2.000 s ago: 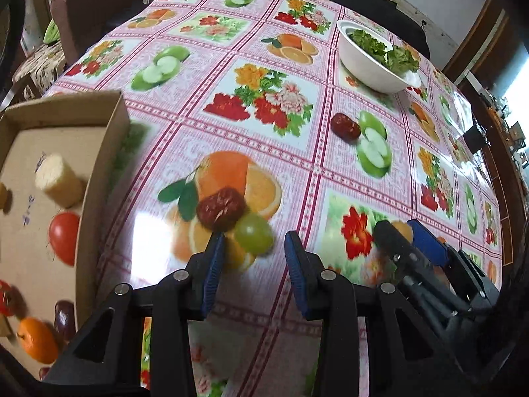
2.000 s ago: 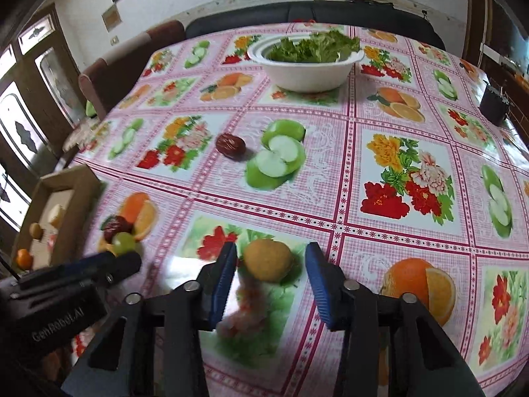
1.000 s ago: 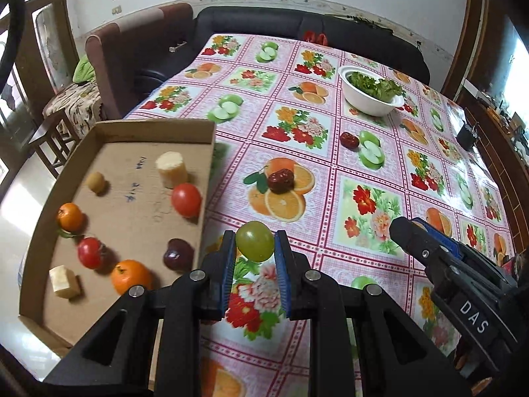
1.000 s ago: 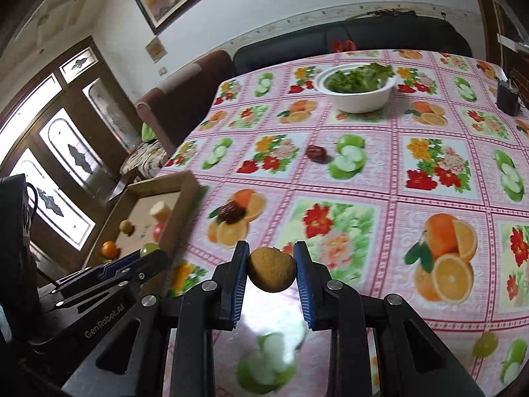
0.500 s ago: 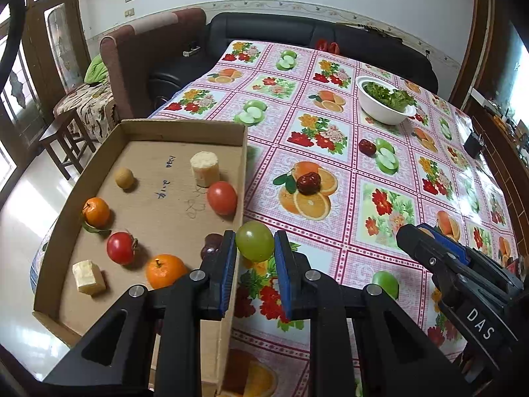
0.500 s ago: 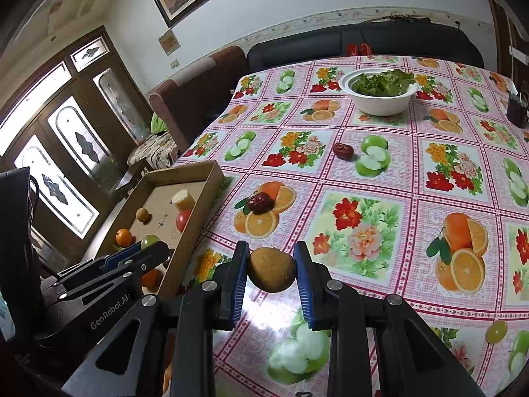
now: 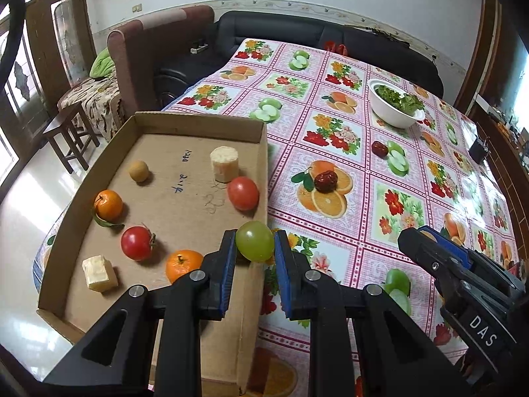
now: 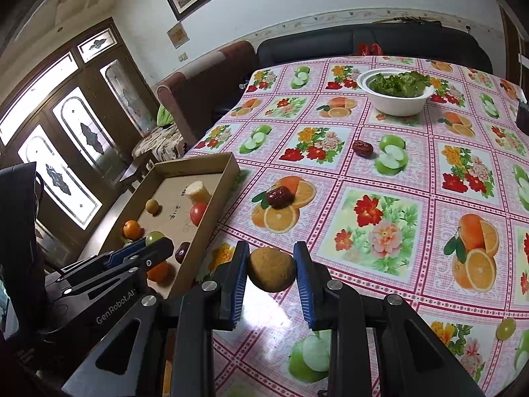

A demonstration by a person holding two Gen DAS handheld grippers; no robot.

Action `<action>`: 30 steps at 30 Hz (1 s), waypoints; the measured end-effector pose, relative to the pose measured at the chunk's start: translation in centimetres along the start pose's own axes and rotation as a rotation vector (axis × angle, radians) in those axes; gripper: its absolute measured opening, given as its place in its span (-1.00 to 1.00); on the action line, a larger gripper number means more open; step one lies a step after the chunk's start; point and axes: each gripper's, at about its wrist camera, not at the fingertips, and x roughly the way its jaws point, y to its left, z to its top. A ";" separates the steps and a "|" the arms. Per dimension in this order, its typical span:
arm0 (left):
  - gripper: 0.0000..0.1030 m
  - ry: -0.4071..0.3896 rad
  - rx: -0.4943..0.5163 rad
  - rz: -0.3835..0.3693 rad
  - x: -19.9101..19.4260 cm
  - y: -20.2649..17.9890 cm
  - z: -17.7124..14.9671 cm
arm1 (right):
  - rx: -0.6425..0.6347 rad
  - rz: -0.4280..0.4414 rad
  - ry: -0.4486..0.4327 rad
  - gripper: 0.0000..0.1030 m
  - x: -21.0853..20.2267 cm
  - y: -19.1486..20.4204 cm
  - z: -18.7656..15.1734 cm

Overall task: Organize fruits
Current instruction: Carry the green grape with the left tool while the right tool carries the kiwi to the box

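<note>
A: What writing can you read?

B: "DAS" in white on the body of the right gripper [image 7: 417,239], seen from the left wrist view, and "GenRobot.AI" on the side of the left gripper [image 7: 254,246], seen from the right wrist view. There is blue pen scribble on the floor of the cardboard tray [image 7: 185,125], too small to make out.

A: And the jaws?

B: The left jaws are clamped on a green grape [image 7: 254,241], held in the air over the tray's near right wall. The right jaws are clamped on a brown round fruit [image 8: 271,269], held above the counter [image 8: 396,198] just right of the tray.

A: What lies in the tray?

B: Two tomatoes [image 7: 242,193], two small oranges [image 7: 108,204], a little brown fruit [image 7: 138,171], a pale cylinder piece [image 7: 224,163] and a pale cube [image 7: 99,273]. On the counter: two red dates [image 7: 326,181], another green grape [image 8: 506,328] and a white bowl of greens [image 8: 395,94].
</note>
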 end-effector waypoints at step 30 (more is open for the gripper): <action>-0.60 0.096 -0.170 -0.011 -0.6 11.8 -3.4 | -0.156 0.120 0.082 -0.46 6.3 8.9 2.6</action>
